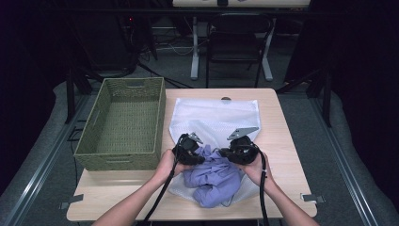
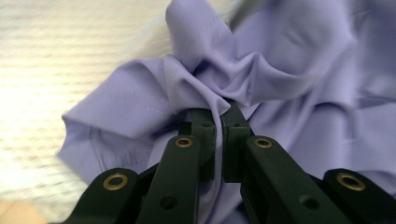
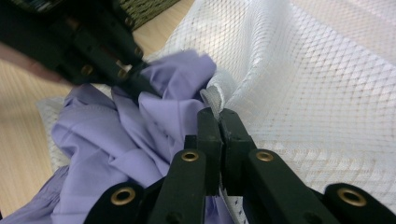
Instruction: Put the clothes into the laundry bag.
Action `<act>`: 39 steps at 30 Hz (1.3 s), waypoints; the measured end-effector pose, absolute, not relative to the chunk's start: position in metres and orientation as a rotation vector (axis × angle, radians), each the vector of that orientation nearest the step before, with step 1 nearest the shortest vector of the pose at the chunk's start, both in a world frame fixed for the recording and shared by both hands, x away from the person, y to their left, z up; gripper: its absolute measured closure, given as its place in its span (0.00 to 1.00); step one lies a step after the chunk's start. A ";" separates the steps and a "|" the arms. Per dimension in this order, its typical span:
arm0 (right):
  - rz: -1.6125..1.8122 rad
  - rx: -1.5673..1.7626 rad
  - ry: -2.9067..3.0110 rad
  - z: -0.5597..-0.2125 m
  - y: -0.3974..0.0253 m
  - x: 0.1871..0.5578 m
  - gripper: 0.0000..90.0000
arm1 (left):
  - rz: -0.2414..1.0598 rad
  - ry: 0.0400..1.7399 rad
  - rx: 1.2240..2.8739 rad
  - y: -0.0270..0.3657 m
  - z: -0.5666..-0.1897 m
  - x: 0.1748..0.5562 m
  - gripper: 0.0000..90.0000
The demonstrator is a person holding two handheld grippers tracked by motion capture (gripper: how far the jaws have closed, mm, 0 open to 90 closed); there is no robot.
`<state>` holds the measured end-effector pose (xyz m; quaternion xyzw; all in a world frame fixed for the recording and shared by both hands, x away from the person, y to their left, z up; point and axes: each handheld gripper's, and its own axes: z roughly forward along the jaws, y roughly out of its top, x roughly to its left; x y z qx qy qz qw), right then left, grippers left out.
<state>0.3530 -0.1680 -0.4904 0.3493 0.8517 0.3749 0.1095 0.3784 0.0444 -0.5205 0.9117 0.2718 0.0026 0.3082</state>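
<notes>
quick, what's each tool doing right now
Left tool: shut on the crumpled lilac fabric garment.
Right tool: shut on the white mesh laundry bag's edge.

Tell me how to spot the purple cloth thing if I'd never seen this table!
Find the wooden table with the green woven basket on its left side. Right of the basket lies a white mesh bag, and the purple garment is bunched at the bag's near end, pinched by the left gripper. It is the one crumpled, lilac, smooth thing; the bag is see-through netting.

Smooth, matt lilac cloth shirt (image 1: pixel 214 181) lies crumpled on the white mesh laundry bag (image 1: pixel 214 117); left of that bag, a rough woven green basket (image 1: pixel 123 123) on the pale wood-grain table (image 1: pixel 284 141).
</notes>
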 end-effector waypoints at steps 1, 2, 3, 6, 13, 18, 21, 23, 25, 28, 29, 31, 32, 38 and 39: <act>1.106 1.029 2.497 -0.490 -0.168 0.353 0.98 | 0.004 0.700 2.414 0.042 -0.520 0.376 0.97; 1.112 1.026 2.490 -0.489 -0.168 0.353 0.98 | 0.002 0.686 2.414 0.039 -0.519 0.374 0.97; 1.118 1.022 2.484 -0.488 -0.167 0.353 0.98 | -0.007 0.665 2.413 0.034 -0.519 0.370 0.97; 1.134 1.023 2.466 -0.486 -0.167 0.351 0.99 | -0.030 0.635 2.417 0.027 -0.521 0.367 0.97; 1.151 1.016 2.463 -0.485 -0.166 0.350 0.98 | -0.024 0.665 2.428 0.014 -0.536 0.369 0.94; 1.104 0.989 2.535 -0.490 -0.165 0.350 0.98 | 0.023 0.743 2.437 0.023 -0.542 0.378 0.81; 1.079 0.999 2.554 -0.494 -0.166 0.351 0.98 | 0.044 0.761 2.437 0.030 -0.534 0.379 0.65; 1.074 1.008 2.552 -0.495 -0.168 0.352 0.98 | 0.081 0.771 2.432 0.034 -0.527 0.378 0.57; 1.075 1.013 2.553 -0.495 -0.169 0.353 0.98 | 0.108 0.781 2.421 0.040 -0.520 0.378 0.49; 1.072 1.014 2.552 -0.495 -0.169 0.353 0.98 | 0.143 0.805 2.398 0.048 -0.515 0.381 0.43; 1.073 1.013 2.552 -0.495 -0.169 0.353 0.98 | 0.152 0.817 2.388 0.050 -0.514 0.383 0.39; 1.070 1.014 2.557 -0.495 -0.168 0.353 0.98 | 0.150 0.853 2.384 0.055 -0.519 0.391 0.32; 1.069 1.007 2.558 -0.495 -0.168 0.353 0.98 | 0.132 0.875 2.387 0.056 -0.524 0.394 0.30; 1.070 1.009 2.559 -0.496 -0.167 0.354 0.98 | 0.059 0.896 2.405 0.054 -0.544 0.403 0.45; 1.071 1.011 2.557 -0.496 -0.167 0.354 0.98 | 0.065 0.890 2.408 0.053 -0.545 0.403 0.51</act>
